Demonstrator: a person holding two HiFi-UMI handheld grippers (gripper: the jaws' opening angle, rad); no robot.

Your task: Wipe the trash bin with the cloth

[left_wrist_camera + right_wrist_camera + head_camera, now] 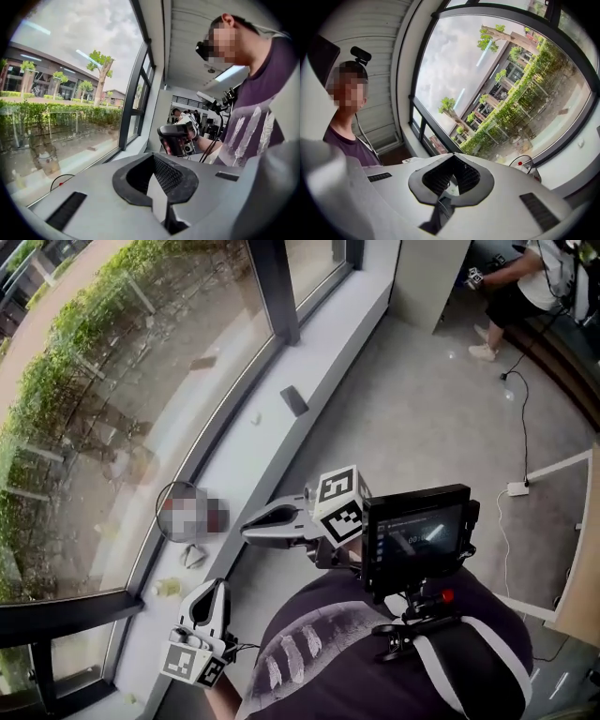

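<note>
Grey floor runs beside a long pale window sill (319, 362) under tall glass, and you stand at the sill's near end. No view shows a trash bin for certain. A round wire-rimmed thing (158, 512) sits against the glass at that near end, and I cannot tell whether it is the bin. Just beside it on the sill lies a small pale crumpled thing (192, 556) that may be the cloth, and neither tong touches it. Your left gripper (212, 592) hangs low at your left side, over the sill's near end and tipped a little downward, its jaws pressed together with nothing between them. Your right gripper (251, 529) is out in front of your chest, roughly level, with its tip toward the glass and its jaws likewise closed and empty. No wiping stroke is in hand. With both tongs shut on nothing, the scene fits a cloth waiting to be taken up or a cloth laid down once the wiping is over. Any wiping from here would call for one pair of jaws to open over the cloth and pinch it firmly, and for the bin to be clearly in sight.
</note>
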